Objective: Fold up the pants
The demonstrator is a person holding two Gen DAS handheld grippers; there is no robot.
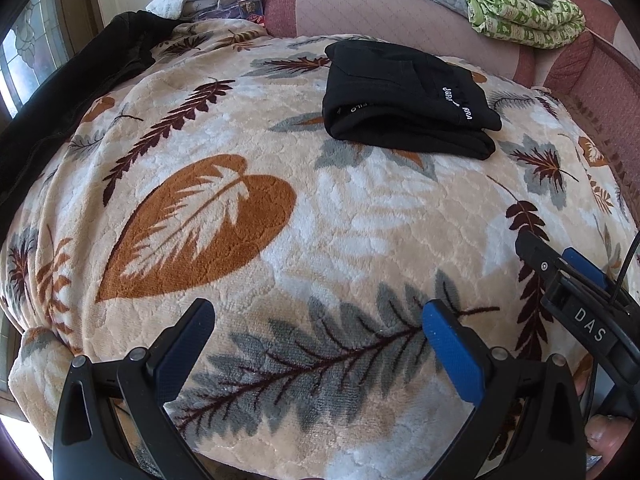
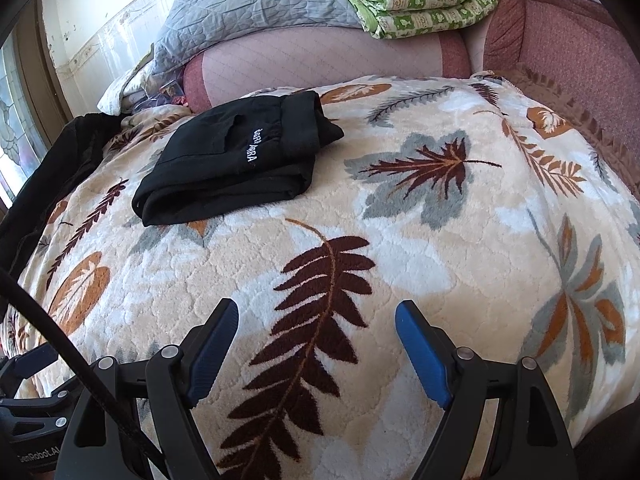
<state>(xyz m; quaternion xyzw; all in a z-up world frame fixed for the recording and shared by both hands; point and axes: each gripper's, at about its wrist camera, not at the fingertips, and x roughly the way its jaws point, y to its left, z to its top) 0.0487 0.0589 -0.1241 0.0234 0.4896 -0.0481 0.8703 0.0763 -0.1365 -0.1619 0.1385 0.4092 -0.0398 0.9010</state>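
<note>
Both grippers, left gripper (image 1: pixel 318 320) and right gripper (image 2: pixel 316 320), have jaws spread, empty; black pants (image 1: pixel 408 100) upper centre look folded — only square edges if needed.

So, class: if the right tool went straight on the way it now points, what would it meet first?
Probably the leaf-patterned blanket, at the brown fern leaf ahead of the open right tool. The folded black pants lie farther off, up-left.
</note>
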